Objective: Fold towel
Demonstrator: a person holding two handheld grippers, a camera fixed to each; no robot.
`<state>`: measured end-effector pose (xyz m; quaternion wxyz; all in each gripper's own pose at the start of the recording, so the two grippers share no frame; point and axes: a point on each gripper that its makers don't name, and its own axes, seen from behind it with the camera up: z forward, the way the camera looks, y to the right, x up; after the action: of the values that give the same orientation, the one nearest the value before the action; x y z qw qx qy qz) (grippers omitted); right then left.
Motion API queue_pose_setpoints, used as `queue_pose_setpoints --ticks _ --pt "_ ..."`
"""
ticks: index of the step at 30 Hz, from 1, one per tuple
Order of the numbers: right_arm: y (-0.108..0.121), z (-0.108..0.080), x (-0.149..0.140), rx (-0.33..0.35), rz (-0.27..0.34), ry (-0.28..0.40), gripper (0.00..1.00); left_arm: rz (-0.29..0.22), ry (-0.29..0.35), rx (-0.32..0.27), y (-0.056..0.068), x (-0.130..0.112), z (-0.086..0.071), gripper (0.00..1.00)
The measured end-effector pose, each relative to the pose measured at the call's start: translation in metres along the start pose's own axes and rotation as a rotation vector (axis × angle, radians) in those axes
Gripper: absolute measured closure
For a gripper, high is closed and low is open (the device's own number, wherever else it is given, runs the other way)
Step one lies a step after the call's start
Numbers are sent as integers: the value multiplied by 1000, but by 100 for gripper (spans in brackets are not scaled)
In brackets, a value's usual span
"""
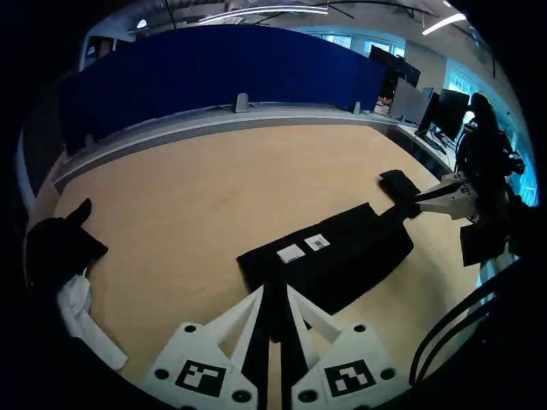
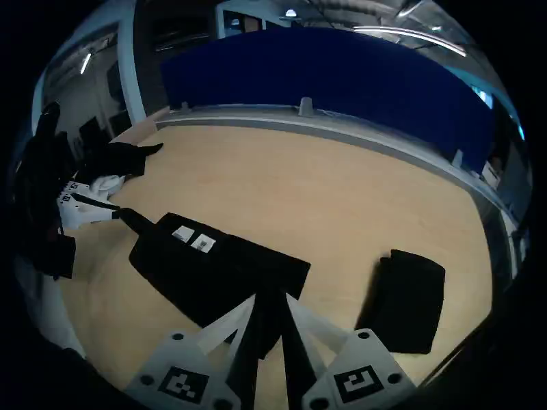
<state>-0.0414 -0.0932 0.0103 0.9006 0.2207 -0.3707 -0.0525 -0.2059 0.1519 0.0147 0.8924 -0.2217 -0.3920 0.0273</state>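
Observation:
A black towel (image 1: 335,260) lies flat on the wooden table (image 1: 205,191), folded into a long band with two white tags (image 1: 303,247) on top. My left gripper (image 1: 277,301) is shut on its near end. At the far end, my right gripper (image 1: 410,205) pinches the other end. In the right gripper view the same towel (image 2: 205,273) stretches away from my right gripper (image 2: 273,307), which is shut on it. The left gripper (image 2: 126,215) holds the opposite corner there.
A second black towel (image 2: 407,301), folded, lies beside the right gripper, also seen as a small folded towel (image 1: 400,181). A heap of black cloth (image 1: 58,246) and white cloth (image 1: 85,314) lies at the table's left. A blue partition (image 1: 219,75) backs the table. The person (image 1: 485,157) stands at the right edge.

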Motion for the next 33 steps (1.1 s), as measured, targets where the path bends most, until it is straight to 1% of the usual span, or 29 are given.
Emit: queue_pose_setpoints --ticks 6,12,18,21,25,29,31,33 --pt "1 6 -1 1 -5 -5 83 6 -8 4 -2 -1 7 92" --pt "3 15 -8 -4 -12 -24 83 5 -36 11 -7 -11 17 92" --pt "2 22 -15 -2 -1 -36 82 15 -40 27 -11 -17 27 90" --pt "4 25 -16 -10 10 -30 80 20 -47 36 -13 -19 31 89" --pt "7 27 -17 -24 16 -27 74 22 -50 47 -16 -19 34 87" --pt "9 28 -19 -32 12 -27 72 22 -47 67 -22 -17 35 78" --pt "11 28 -20 -39 10 -27 68 21 -46 76 -25 -17 35 75" --pt "13 27 -20 -49 8 -25 62 21 -46 83 -28 -17 34 70"
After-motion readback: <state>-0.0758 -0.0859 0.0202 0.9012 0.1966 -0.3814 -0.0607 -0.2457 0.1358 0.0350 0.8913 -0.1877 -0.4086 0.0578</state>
